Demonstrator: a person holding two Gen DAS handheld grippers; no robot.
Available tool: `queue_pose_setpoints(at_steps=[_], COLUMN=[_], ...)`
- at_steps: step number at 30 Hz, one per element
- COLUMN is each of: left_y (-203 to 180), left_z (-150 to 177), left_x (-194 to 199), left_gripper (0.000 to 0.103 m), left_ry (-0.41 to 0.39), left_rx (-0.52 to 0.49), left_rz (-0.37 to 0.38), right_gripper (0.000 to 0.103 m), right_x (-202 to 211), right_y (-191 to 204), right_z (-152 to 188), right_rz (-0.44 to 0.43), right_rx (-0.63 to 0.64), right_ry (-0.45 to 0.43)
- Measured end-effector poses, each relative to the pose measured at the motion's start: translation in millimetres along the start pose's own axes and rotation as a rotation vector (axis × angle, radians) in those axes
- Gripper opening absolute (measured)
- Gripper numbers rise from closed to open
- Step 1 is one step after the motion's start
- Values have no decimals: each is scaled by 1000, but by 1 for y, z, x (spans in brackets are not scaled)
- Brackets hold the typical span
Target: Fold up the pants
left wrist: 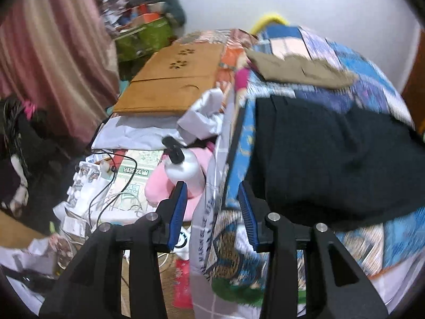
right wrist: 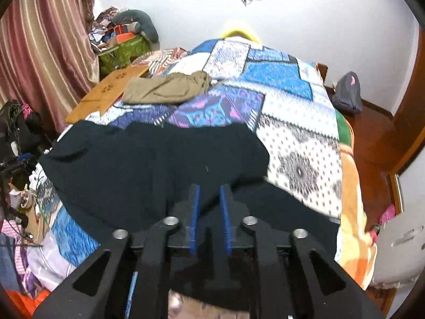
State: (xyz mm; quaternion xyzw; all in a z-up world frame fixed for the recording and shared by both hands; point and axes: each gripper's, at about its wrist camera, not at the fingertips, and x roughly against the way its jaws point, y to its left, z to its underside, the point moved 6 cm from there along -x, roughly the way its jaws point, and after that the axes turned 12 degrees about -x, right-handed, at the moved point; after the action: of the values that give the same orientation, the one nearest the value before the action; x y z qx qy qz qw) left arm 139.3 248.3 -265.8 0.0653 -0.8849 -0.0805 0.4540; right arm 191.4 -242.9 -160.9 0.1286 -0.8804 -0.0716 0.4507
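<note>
Dark navy pants (right wrist: 148, 159) lie spread across the near part of a patchwork quilt (right wrist: 279, 79) on the bed. They also show in the left wrist view (left wrist: 332, 156), at the right. My right gripper (right wrist: 209, 188) is over the pants' near edge, its blue pads narrowly apart with dark cloth between them. My left gripper (left wrist: 212, 188) is open and empty, at the bed's left edge, just left of the pants. Folded khaki pants (right wrist: 167, 87) lie farther back on the quilt, also seen in the left wrist view (left wrist: 300, 69).
A wooden lap board (left wrist: 170, 85) lies on the bed's left side. Beside the bed stand a white pump bottle (left wrist: 183, 167), a pink soft toy (left wrist: 159, 188), cables and papers. Striped curtains (right wrist: 39, 40) hang left. A dark bag (right wrist: 348, 93) sits on the floor at right.
</note>
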Motion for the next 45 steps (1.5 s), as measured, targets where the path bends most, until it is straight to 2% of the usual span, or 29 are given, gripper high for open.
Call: queue_pose_setpoints(at_steps=[2,4,6,9,16,19,22,25,26,28,34,38,41,45], left_y=[4,1,-7,-25,-90,-120,-143,-166,-174,-184,-204,-217,-227,-244], left_z=[-18,-36,-54,-77,-112,-117,-118,-119,-119,-119,-126,-130,-130,-127], left_x=[5,9,10,8,-26,-41,-53,-59,-59,-58,-48,-36,-27,-18], left_gripper=[40,43,53,59,63,63,63,63,63,63,63,63,65,67], left_ry=[-25,-48,-75,-101,-67,-38,-15,-19,-19,-23,-44,-63,-73,-79], left_rx=[45,64,68,55,-21,-60,-98,-149,-163,-177,-209,-230,-241,-263], left_rz=[17,28,32,51,145,190,196,205,214,232,240,253,271,293], right_gripper=[33,34,37,42,42,42,42,28,17,9,7,7,7,7], right_x=[-5,-13,-23,-42,-97,-119,-135,-139,-137,-133,-93,-52,-18,14], right_y=[8,17,27,40,60,62,59,54,52,50,29,-1,-29,-64], right_z=[-10,-18,-26,-34,-35,-30,-27,-26,-27,-29,-39,-39,-31,-7], right_rz=[-2,-4,-15,-27,-46,-29,-15,-22,-37,-42,-39,-8,20,60], right_rx=[22,44,60,76,110,133,141,135,128,118,48,-15,-78,-167], right_ry=[-14,-23,-19,-2,103,153,198,207,205,185,67,-15,-62,-78])
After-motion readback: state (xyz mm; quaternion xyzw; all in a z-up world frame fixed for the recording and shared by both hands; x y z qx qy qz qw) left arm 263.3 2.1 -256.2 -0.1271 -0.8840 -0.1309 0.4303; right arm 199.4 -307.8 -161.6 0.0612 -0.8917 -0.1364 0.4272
